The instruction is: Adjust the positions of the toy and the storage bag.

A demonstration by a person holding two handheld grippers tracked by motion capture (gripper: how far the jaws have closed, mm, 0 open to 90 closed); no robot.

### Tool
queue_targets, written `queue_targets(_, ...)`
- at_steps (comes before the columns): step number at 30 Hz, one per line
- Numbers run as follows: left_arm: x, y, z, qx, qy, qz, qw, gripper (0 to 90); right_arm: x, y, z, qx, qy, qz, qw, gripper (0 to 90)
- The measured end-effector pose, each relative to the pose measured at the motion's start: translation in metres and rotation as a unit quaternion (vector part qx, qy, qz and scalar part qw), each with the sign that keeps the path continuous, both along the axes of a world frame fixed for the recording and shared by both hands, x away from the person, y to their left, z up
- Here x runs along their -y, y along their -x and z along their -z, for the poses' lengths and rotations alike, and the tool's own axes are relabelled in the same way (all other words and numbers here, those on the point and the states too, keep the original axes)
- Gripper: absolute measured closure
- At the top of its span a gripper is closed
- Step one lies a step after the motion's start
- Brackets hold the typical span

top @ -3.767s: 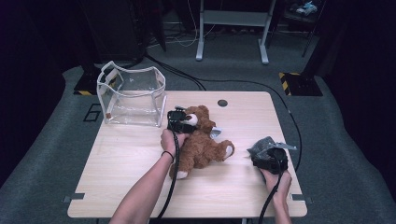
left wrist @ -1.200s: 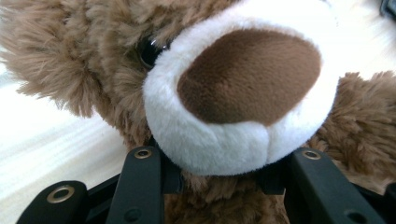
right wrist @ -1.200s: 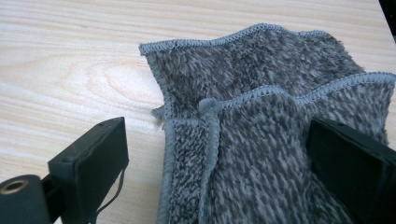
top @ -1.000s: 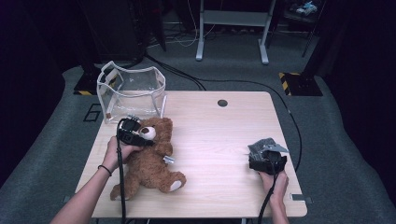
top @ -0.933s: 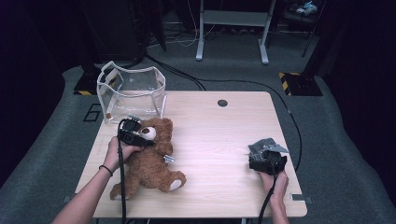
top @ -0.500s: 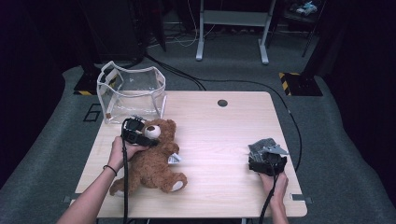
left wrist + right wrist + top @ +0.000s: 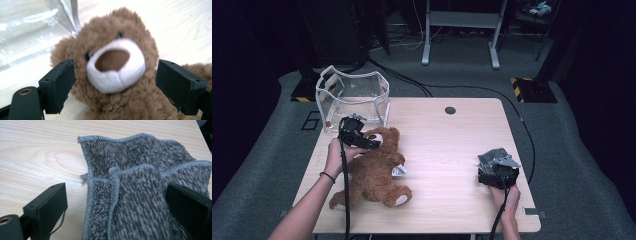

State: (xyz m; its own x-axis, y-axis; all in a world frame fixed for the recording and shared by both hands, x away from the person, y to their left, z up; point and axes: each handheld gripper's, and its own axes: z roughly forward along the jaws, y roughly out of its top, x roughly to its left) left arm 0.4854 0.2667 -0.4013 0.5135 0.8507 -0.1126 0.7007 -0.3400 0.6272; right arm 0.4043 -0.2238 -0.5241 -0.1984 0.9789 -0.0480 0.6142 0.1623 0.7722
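**Bear let go beside the clear bin**

Teddy bear (image 7: 373,170) lies on its back on the left half of the table (image 7: 447,145), head toward the far edge and legs toward my near edge, a white tag showing at its side. Its head sits just in front of the clear plastic bin (image 7: 353,97), which stands at the table's far left corner; I cannot tell whether fur and bin wall touch.

My left gripper (image 7: 362,141) hangs over the bear's head. From the left gripper view I look straight down onto the bear's face (image 7: 115,62), with its white muzzle and brown nose, and my two black jaws stand spread to either side of it. They have just been opening: the head is between them, yet neither pad presses the fur, and pale table and fur show in the gaps. The bin's clear wall (image 7: 30,32) fills the upper left of that view, right behind the bear's ear.

My right gripper (image 7: 497,172) sits low near the table's right near corner, well apart from the bear, with the grey plate on top. In the right gripper view its jaws are spread wide over a grey fleecy cloth (image 7: 140,195), folded with stitched hems, lying flat on the wood. The right jaw is over the cloth, the left one over bare table beside the hem; neither is pinching it.

A small dark round hole (image 7: 450,110) marks the table's far middle.
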Motion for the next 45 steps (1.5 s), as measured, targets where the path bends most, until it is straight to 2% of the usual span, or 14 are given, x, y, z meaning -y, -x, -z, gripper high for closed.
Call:
queue_targets(4, 0.002, -0.007, -0.013, 0.025, -0.006, -0.008, 0.9996, 14.8, 0.000, 0.000, 0.000, 0.000, 0.002, -0.002, 1.0000, 4.0)
queue_targets(9, 0.005, -0.017, -0.027, 0.044, -0.010, -0.013, 0.9989, 13.4, 0.000, 0.000, 0.000, -0.001, 0.000, 0.001, 1.0000, 4.0)
queue_targets(10, 0.006, -0.019, -0.031, 0.057, -0.016, -0.017, 0.9981, 13.4, 0.000, 0.000, 0.000, 0.000, 0.000, 0.001, 1.0000, 4.0)
queue_targets(12, 0.009, -0.022, -0.036, 0.064, -0.018, -0.020, 0.9976, 13.3, 0.000, 0.000, 0.000, 0.000, 0.000, 0.001, 1.0000, 4.0)
queue_targets(16, 0.015, -0.029, -0.050, 0.092, -0.026, -0.026, 0.9951, 13.9, 0.000, 0.000, 0.000, 0.000, 0.000, 0.001, 1.0000, 4.0)
queue_targets(20, 0.020, -0.037, -0.060, 0.098, -0.030, -0.030, 0.9943, 14.4, 0.000, 0.000, 0.000, 0.000, 0.000, 0.001, 1.0000, 4.0)
queue_targets(25, 0.025, -0.045, -0.069, 0.116, -0.040, -0.038, 0.9917, 14.7, 0.000, 0.001, 0.000, -0.001, -0.001, 0.002, 1.0000, 4.0)
queue_targets(29, 0.029, -0.054, -0.077, 0.122, -0.046, -0.039, 0.9907, 15.3, 0.000, 0.000, 0.000, 0.000, 0.001, 0.000, 1.0000, 3.9)
queue_targets(32, 0.033, -0.065, -0.078, 0.118, -0.055, -0.040, 0.9907, 16.0, 0.000, 0.000, 0.000, -0.001, 0.003, -0.002, 1.0000, 3.9)
queue_targets(39, 0.042, -0.088, -0.075, 0.117, -0.073, -0.041, 0.9896, 27.3, 0.000, 0.000, 0.000, 0.001, 0.003, -0.001, 1.0000, 3.9)
queue_targets(40, 0.044, -0.092, -0.074, 0.118, -0.084, -0.038, 0.9887, 28.1, 0.000, 0.000, 0.000, -0.002, 0.003, -0.002, 1.0000, 3.9)
queue_targets(42, 0.046, -0.098, -0.072, 0.115, -0.090, -0.039, 0.9885, 32.0, 0.000, 0.000, 0.000, 0.001, 0.002, -0.001, 1.0000, 3.9)
queue_targets(43, 0.046, -0.101, -0.071, 0.110, -0.085, -0.040, 0.9895, 32.8, 0.000, 0.000, 0.000, 0.002, 0.002, -0.002, 1.0000, 3.9)
queue_targets(45, 0.048, -0.107, -0.068, 0.110, -0.090, -0.043, 0.9888, 35.4, 0.000, 0.001, 0.000, 0.001, -0.001, 0.000, 1.0000, 3.9)
